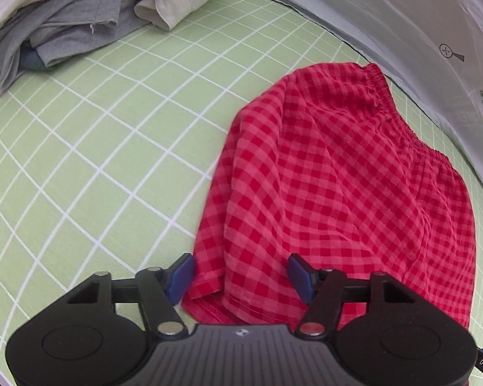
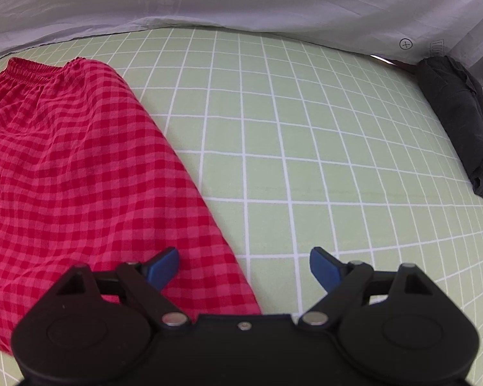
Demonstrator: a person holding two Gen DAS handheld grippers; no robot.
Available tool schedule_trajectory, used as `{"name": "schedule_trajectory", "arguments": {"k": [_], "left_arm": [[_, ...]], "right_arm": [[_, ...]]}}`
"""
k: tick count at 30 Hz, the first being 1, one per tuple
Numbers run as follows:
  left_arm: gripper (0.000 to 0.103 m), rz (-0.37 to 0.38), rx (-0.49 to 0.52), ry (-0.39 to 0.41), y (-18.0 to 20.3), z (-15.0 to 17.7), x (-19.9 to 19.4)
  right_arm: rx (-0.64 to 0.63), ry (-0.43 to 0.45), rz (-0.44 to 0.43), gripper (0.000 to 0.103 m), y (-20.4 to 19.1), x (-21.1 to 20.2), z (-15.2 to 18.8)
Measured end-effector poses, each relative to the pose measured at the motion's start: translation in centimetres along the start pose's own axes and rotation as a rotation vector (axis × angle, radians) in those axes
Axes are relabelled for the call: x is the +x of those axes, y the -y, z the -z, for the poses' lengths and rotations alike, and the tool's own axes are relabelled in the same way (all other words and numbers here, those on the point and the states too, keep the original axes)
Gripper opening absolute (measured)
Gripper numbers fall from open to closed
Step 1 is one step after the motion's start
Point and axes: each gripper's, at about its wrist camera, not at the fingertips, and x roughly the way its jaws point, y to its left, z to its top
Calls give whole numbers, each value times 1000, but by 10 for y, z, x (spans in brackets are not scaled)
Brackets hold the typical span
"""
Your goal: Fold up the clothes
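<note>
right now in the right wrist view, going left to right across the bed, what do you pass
red checked shorts → bare stretch of green grid sheet → dark rolled garment at the right edge; the grey blanket runs along the whole back, so it has no place in the order

The red checked shorts [image 2: 80, 177] run off the right wrist view's left edge. The dark folded garment [image 2: 457, 122] is cut by its right edge. Each gripper's body hides the shorts' near hem.
</note>
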Motion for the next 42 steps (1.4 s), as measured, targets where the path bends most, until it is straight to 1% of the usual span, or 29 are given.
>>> {"name": "schedule_trajectory", "arguments": {"k": [2, 4, 6, 8, 10, 12, 13, 14, 16, 18, 20, 22, 25, 26, 29, 30, 31, 32, 34, 35, 36, 37, 39, 42], "left_arm": [[4, 11, -11, -5, -1, 0, 0], [4, 11, -36, 23, -8, -3, -7], [4, -4, -70, 69, -22, -10, -19], [4, -41, -123, 132, -41, -19, -33], [4, -95, -188, 197, -62, -27, -44], [5, -155, -237, 245, -78, -32, -53], [11, -175, -249, 252, -84, -33, -56], [23, -178, -250, 238, -87, -34, -57], [32, -169, -237, 205, -89, -30, -56], [36, -158, -211, 182, -84, -21, -55], [51, -144, -177, 161, -74, -11, -51], [56, -126, -154, 145, -64, -3, -49], [56, -102, -115, 129, -51, 6, -50], [57, -97, -97, 128, -47, 9, -52], [63, -90, -32, 132, -33, 17, -59], [63, -89, -18, 134, -30, 19, -62], [64, -87, -4, 135, -27, 22, -66], [64, -85, 6, 135, -24, 25, -69], [64, -86, 25, 135, -18, 31, -75], [64, -87, 37, 137, -15, 34, -79], [64, -88, 49, 138, -12, 38, -82], [64, -88, 63, 138, -8, 41, -86], [64, -87, 89, 135, -1, 47, -91], [64, -86, 133, 128, 10, 55, -97]], "right_arm": [[12, -8, -6, 89, 2, 0, 3], [24, -12, -10, 89, 4, -1, 6], [34, -9, -8, 89, 6, -3, 10], [44, -4, -3, 89, 10, -5, 12], [55, 1, 3, 89, 13, -7, 14], [67, 4, 8, 89, 16, -9, 15], [77, 4, 6, 89, 18, -9, 16], [90, 5, -2, 89, 19, -10, 16], [106, 7, -22, 89, 20, -12, 17], [112, 10, -43, 89, 18, -13, 17], [112, 11, -76, 89, 13, -15, 18], [103, 11, -117, 89, 6, -15, 18], [53, 16, -177, 88, -9, -16, 18], [30, 20, -184, 85, -16, -16, 19], [-29, 29, -197, 76, -33, -18, 21], [-44, 26, -203, 73, -37, -17, 22], [-57, 18, -209, 67, -39, -16, 23], [-67, 10, -215, 55, -41, -14, 25], [-87, 25, -227, 42, -42, -16, 32], [-98, 36, -232, 21, -42, -18, 35], [-108, 44, -229, 5, -42, -20, 39], [-113, 51, -225, 1, -40, -22, 43], [-95, 70, -233, 0, -32, -30, 49], [-47, 91, -177, 0, -5, -39, 54]]}}
